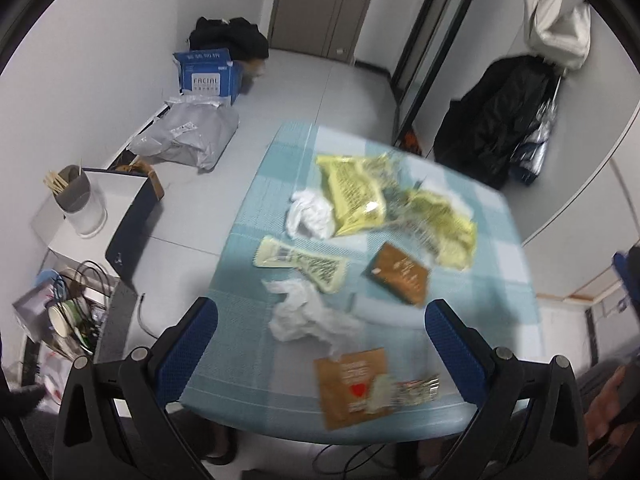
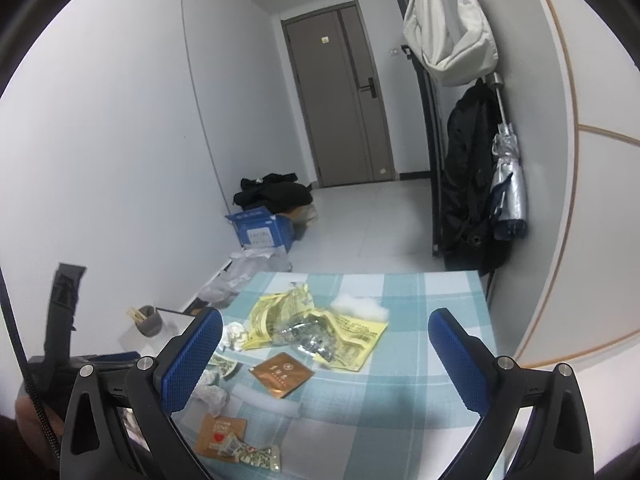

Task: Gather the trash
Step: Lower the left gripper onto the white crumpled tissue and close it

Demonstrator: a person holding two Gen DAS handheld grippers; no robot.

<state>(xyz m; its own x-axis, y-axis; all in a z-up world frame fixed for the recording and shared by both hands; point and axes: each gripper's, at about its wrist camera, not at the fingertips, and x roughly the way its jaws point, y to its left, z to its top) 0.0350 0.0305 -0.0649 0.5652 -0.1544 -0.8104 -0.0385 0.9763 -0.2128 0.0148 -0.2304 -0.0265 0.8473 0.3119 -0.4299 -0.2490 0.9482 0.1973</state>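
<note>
Both claws, left claw (image 1: pixel 320 336) and right claw (image 2: pixel 325 348), wide open, empty. Crumpled tissue (image 1: pixel 300 316): light, soft, probably compressible; pinch its bulk. Yellow wrapper (image 2: pixel 280 316) crinkly, slippery.

Cool, even indoor light, fairly dim. The left wrist view is smeared by motion blur across the counter (image 1: pixel 280 400); the right wrist view is sharper. Both bend strongly at the edges, with black vignetted corners.

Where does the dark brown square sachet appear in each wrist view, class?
Left wrist: brown sachet right of centre on the checked cloth, below the yellow wrapper.
Right wrist: brown sachet left of centre, below that wrapper.
Shared landmark: blue box.
</note>
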